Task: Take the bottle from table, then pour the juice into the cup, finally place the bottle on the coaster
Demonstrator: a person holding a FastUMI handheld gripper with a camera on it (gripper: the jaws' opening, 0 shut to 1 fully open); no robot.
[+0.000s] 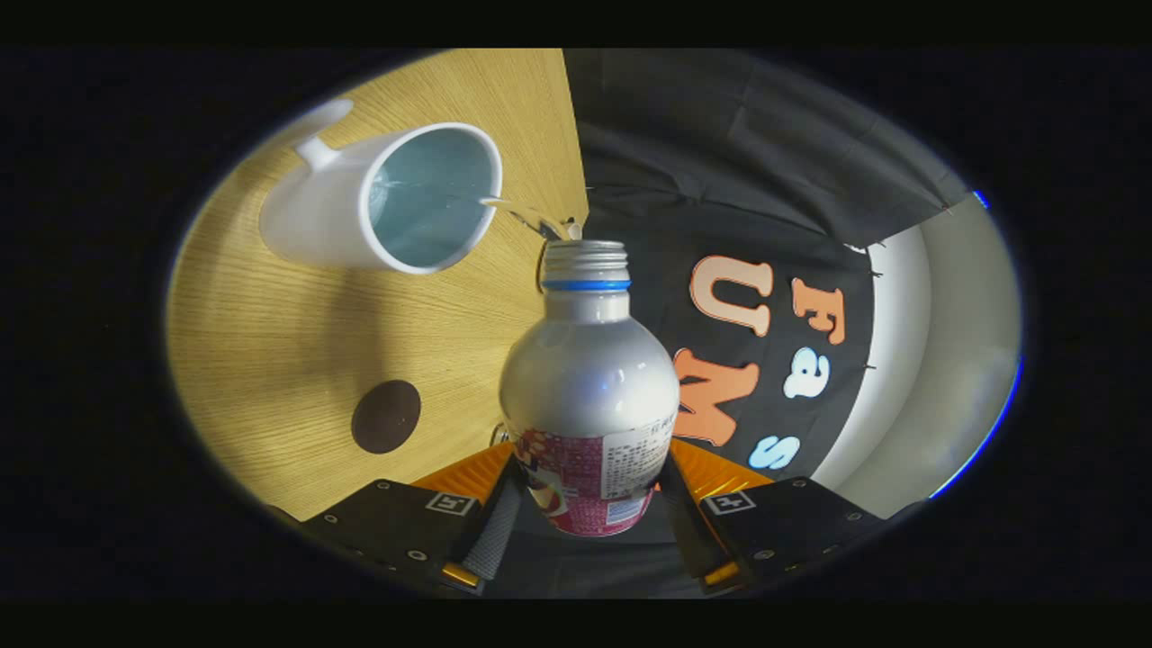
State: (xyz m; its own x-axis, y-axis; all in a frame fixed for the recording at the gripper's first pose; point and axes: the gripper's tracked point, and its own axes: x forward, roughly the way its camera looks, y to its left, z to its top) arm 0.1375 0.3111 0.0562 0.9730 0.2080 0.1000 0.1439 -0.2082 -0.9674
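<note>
Right now the gripper (589,504) has both fingers clamped on the labelled lower part of the silver bottle (589,378), which sits between them, its open neck pointing away. A thin stream runs from the mouth into the white cup (387,202) beyond on the wooden table (270,342); the dark round coaster (386,416) lies nearer the fingers.

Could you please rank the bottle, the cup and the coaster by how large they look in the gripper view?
1. bottle, held between the fingers of the gripper, nearest the camera, which inflates it
2. cup, close behind; true ranking unsure
3. coaster, clearly smallest
</note>
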